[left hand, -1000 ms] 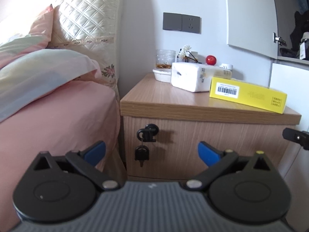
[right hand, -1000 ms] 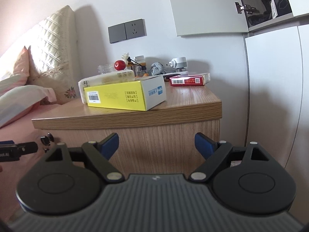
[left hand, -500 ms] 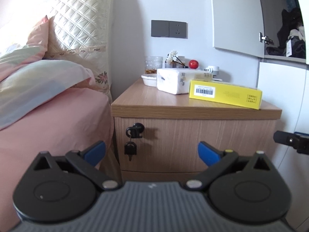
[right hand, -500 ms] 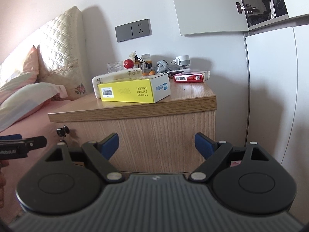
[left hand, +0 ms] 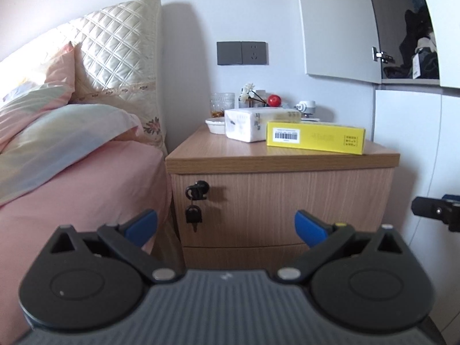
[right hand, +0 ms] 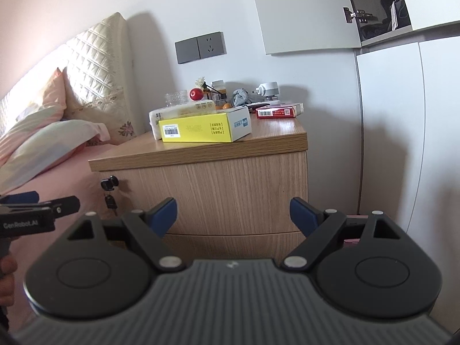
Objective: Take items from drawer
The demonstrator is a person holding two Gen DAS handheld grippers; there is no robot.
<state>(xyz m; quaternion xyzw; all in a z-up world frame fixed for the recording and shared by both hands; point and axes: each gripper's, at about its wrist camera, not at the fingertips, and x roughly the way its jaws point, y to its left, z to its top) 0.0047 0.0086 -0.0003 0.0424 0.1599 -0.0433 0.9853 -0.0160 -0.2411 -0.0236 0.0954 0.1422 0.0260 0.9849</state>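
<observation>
A wooden nightstand (left hand: pixel 281 155) (right hand: pixel 201 149) stands beside the bed. Its upper drawer (left hand: pixel 287 204) (right hand: pixel 224 195) is closed, with black keys (left hand: pixel 195 201) (right hand: pixel 109 192) hanging from the lock at its left. A lower drawer front (left hand: pixel 247 256) shows beneath. My left gripper (left hand: pixel 225 227) is open and empty, held back from the drawer front. My right gripper (right hand: pixel 233 215) is also open with nothing between its blue fingertips (right hand: pixel 302 212), facing the drawer's right half from a distance. Each gripper shows at the edge of the other's view.
On the nightstand lie a yellow box (left hand: pixel 316 141) (right hand: pixel 201 128), a white tissue pack (left hand: pixel 247 128), a red box (right hand: pixel 279 112), a glass (left hand: pixel 222 103) and small items. A pink bed (left hand: pixel 72 178) is at the left, white wardrobe doors (right hand: pixel 402 129) at the right.
Both grippers have drawn back from the nightstand, which now looks smaller and farther. Their jaws stayed open. The drawer stayed closed.
</observation>
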